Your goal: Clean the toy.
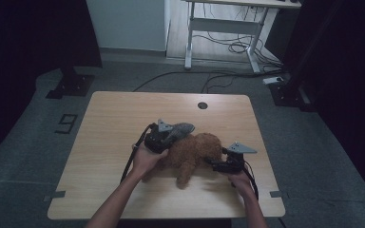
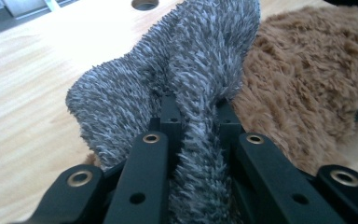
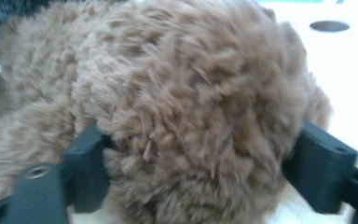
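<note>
Left gripper fingers clench grey cloth; right gripper fingers flank brown plush, released

The supporting surface is a rectangular table with a light wood-grain top and rounded corners, standing on grey carpeted floor. A round cable hole is set into the top near the far edge, slightly right of centre. A brown curly-furred plush toy lies directly on the table top, slightly right of centre and toward the near edge, with one limb extending toward the near edge. The left, far and near-left areas of the top are bare wood. Two pieces of grey tape sit at the near left and near right edges.
</note>
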### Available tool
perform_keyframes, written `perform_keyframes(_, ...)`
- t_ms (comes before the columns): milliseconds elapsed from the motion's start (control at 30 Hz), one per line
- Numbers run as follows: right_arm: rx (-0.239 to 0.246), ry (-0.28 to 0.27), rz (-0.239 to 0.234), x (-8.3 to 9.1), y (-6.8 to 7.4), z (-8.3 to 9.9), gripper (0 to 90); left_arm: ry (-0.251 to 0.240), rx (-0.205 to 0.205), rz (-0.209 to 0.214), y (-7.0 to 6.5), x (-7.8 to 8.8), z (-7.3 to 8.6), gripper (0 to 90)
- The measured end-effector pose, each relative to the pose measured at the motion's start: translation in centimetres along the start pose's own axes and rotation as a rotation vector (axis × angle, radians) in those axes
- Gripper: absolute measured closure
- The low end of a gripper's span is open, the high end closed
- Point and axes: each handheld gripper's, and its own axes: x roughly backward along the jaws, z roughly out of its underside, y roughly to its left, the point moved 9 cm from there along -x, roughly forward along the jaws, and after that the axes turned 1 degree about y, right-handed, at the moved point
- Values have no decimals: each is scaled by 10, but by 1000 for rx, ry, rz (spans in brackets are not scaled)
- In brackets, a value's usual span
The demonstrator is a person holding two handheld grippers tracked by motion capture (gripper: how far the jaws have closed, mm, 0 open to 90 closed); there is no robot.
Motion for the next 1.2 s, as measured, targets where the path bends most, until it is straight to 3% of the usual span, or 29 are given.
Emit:
perform_keyframes(67,-21,1,-17,9,0,-3,135,-15,17,34,-5,5,8,787)
perform_keyframes(233,-113,-83,-40,26,-2,-20,126,-62,58,105,-16,14,25,788)
perform_keyframes(300,-112,-58,-30,24,-1,-19,93,-71,54,115,-21,16,31,788)
perform_keyframes(400,-136,16,-57,9,4,-7,6,-76,59,137,-26,20,37,789)
perform_keyframes(500,-134,111,-38,-7,7,9,0,-79,67,158,-30,23,39,788)
perform_keyframes(533,-126,102,-30,-9,7,9,0,-81,64,155,-30,23,40,788)
perform_keyframes(733,-109,78,-14,-8,7,6,205,-97,69,136,-26,20,38,788)
perform_keyframes(867,-52,47,51,-11,5,-1,269,-75,104,154,-14,14,24,786)
perform_keyframes(933,-34,33,96,-14,2,-5,289,-66,134,165,-6,12,12,786)
perform_keyframes(1000,-35,15,136,-16,-2,-7,305,-76,136,156,-4,12,-6,787)
perform_keyframes(1100,-34,-1,155,-17,-5,-8,311,-103,101,179,-20,11,-35,787)
perform_keyframes(1200,-9,-7,162,-16,-2,-8,316,-96,74,209,-49,-4,-59,786)
